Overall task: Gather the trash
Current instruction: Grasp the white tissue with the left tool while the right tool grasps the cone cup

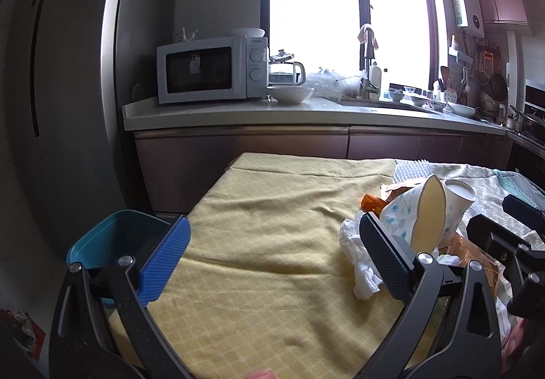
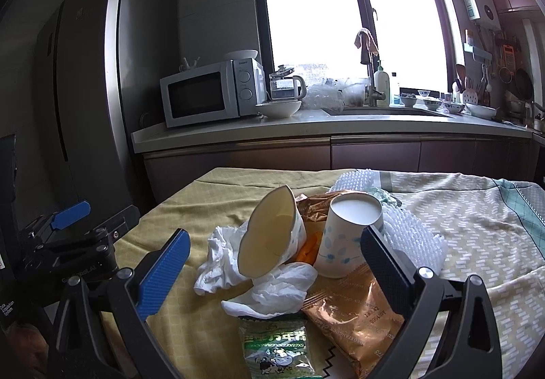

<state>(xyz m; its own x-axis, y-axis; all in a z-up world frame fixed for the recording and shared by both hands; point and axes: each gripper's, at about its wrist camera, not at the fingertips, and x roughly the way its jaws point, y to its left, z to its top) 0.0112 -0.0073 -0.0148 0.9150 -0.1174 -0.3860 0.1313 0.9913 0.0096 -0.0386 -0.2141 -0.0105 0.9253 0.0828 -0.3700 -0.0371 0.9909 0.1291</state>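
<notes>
On the yellow patterned cloth (image 2: 190, 317) lies the trash — a tipped paper cup (image 2: 269, 236) on crumpled white tissue (image 2: 272, 294), just left of an upturned dotted paper cup (image 2: 344, 236). Both the right gripper (image 2: 276, 263) and the left gripper (image 1: 272, 256) gape wide, empty — a teal bin (image 1: 112, 239) sits left of the cloth.

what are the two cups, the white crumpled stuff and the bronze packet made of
Tilted cup and upside-down cup: likely paper, matte with a blue print, thin rims.
White crumpled stuff: looks like soft tissue, limp and creased.
Bronze packet: probably foil-lined plastic film, glossy and wrinkled.
</notes>
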